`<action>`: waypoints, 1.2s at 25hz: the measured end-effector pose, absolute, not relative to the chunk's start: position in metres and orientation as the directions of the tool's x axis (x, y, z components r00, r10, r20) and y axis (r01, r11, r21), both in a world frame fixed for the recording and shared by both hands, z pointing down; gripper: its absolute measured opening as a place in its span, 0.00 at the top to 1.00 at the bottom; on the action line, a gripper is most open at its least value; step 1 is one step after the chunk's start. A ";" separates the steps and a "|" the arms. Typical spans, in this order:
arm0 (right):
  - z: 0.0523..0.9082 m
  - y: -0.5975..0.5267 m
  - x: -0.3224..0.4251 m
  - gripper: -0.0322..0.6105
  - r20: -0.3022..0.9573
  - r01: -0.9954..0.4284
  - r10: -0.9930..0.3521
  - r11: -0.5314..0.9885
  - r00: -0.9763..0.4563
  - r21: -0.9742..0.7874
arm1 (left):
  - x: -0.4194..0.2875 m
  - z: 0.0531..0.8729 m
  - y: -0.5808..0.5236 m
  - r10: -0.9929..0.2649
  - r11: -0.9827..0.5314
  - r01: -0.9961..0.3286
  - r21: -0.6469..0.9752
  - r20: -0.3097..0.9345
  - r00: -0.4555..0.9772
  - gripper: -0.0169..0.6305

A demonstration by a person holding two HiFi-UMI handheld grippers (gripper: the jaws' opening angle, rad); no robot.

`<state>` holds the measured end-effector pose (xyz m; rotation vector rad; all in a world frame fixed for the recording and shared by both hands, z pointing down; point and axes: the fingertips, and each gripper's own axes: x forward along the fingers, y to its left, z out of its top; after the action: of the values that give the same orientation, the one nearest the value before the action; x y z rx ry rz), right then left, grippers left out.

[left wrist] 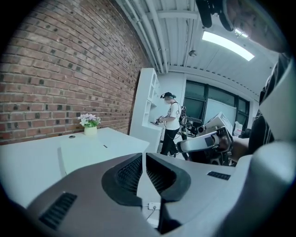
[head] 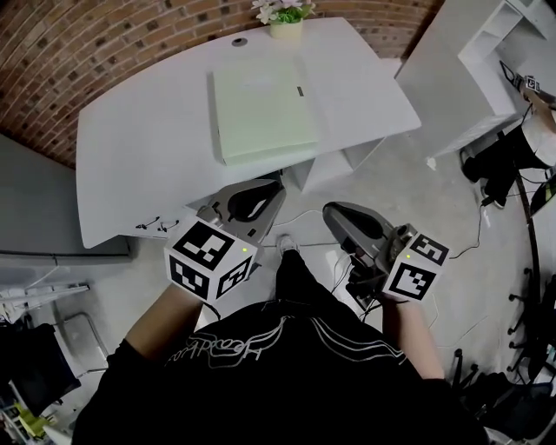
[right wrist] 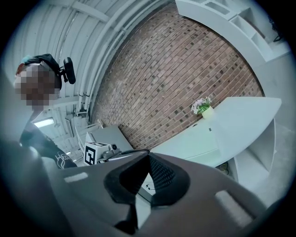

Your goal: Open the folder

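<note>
The pale green folder [head: 263,113] is lying closed and flat on the white tabletop [head: 130,148], in the upper middle of the head view. A small flower pot [head: 287,19] is standing just behind it, at the top edge of the frame, near the brick wall [head: 104,52].

Both claws are hovering over the floor [head: 434,226] in the lower half of the frame, in front of the tabletop's near edge and well apart from the folder. The left claw [head: 252,202] is sitting left of centre and is pointing toward the tabletop. Its jaws are pressing together at the tips and nothing is between them. The right claw [head: 347,222] is sitting right of centre. In its own view its tips are also meeting, with nothing pinched.

In the left gripper view the folder [left wrist: 85,155] is showing at the left, beyond the claw [left wrist: 144,157]. A person [left wrist: 170,122] is standing far behind, near the centre. In the right gripper view a pale sheet on the tabletop at the right is probably the folder [right wrist: 196,141], but the picture is too warped there to be sure.
</note>
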<state>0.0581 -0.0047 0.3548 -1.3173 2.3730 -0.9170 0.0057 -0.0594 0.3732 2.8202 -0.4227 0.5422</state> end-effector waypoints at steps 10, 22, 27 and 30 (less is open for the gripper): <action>0.376 -0.049 0.096 0.95 0.069 -0.628 -0.835 0.353 -0.545 -0.693 | 0.038 0.412 -0.104 -0.242 -0.938 -0.332 0.095 0.505 0.828 0.92; 0.412 -0.074 0.118 0.95 0.098 -0.600 -0.835 0.302 -0.542 -0.741 | 0.057 0.464 -0.150 -0.334 -0.939 -0.304 -0.159 0.619 0.711 0.82; 0.425 -0.078 0.120 0.95 0.106 -0.587 -0.834 0.285 -0.542 -0.758 | 0.058 0.484 -0.161 -0.366 -0.930 -0.259 -0.259 0.655 0.660 0.80; 0.431 -0.080 0.122 0.95 0.108 -0.581 -0.834 0.278 -0.540 -0.765 | 0.060 0.493 -0.167 -0.385 -0.922 -0.231 -0.311 0.668 0.637 0.78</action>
<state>0.1219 -0.0798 0.4305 -1.2914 2.2377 -1.1318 0.0599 -0.1666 0.4933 3.0173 -0.5743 1.3088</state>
